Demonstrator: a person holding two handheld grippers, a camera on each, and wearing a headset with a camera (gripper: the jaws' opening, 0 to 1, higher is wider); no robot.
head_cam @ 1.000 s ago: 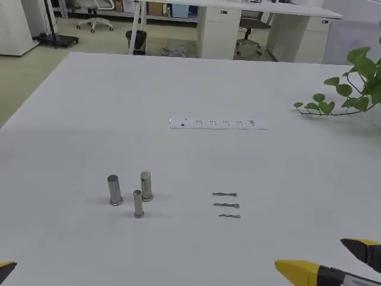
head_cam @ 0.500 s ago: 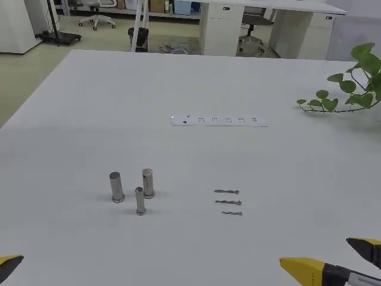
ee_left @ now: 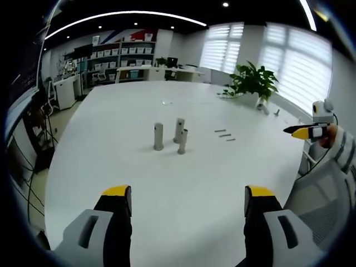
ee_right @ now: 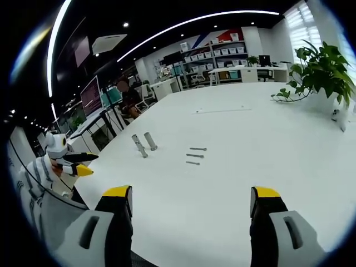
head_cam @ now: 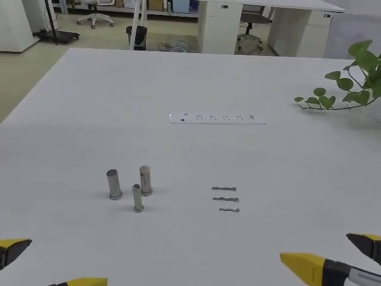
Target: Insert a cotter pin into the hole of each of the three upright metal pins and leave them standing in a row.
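Observation:
Three upright metal pins [head_cam: 137, 197] stand close together in a loose cluster left of the table's middle, and appear as metal pins [ee_left: 179, 130] and metal pins [ee_right: 149, 141] in the gripper views. Three small cotter pins [head_cam: 225, 199] lie flat in a column to their right, also visible as cotter pins [ee_left: 225, 134] and cotter pins [ee_right: 194, 156]. My left gripper [head_cam: 50, 265] hovers open at the near left edge, well short of the pins, its own view showing the left gripper [ee_left: 188, 194] with nothing between the jaws. My right gripper [head_cam: 318, 249] is open and empty at the near right, as in the right gripper [ee_right: 192, 194] view.
A white power strip [head_cam: 217, 118] lies across the table beyond the parts. A green plant [head_cam: 348, 83] trails in at the far right. The white table [head_cam: 268, 161] is wide, with office desks and chairs behind its far edge.
The left gripper's yellow tips have risen further into the head view at bottom left. The right gripper has barely shifted. The pins and cotter pins have not moved.

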